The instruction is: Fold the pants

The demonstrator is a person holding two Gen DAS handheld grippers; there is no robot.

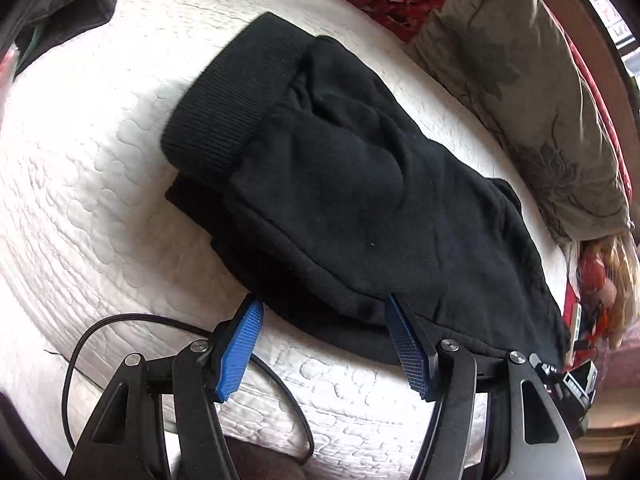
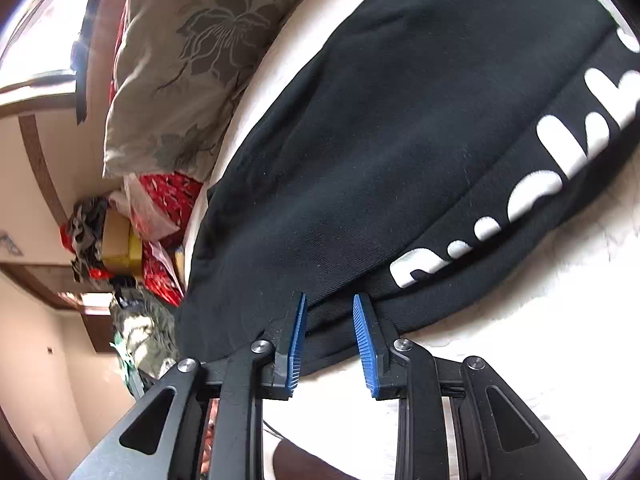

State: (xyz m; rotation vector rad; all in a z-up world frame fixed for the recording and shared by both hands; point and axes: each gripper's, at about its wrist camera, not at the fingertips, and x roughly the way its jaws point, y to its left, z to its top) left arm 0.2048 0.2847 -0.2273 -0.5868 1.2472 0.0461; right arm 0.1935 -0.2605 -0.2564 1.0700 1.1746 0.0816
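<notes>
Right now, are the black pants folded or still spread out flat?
Folded. The black pants lie in stacked layers on the white quilt, with the ribbed waistband doubled over on top.

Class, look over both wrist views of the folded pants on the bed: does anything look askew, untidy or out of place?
The black pants are folded, but not squarely: a lower layer sticks out past the top fold below the ribbed waistband. A black cable also trails across the white quilt beside the left gripper.
</notes>
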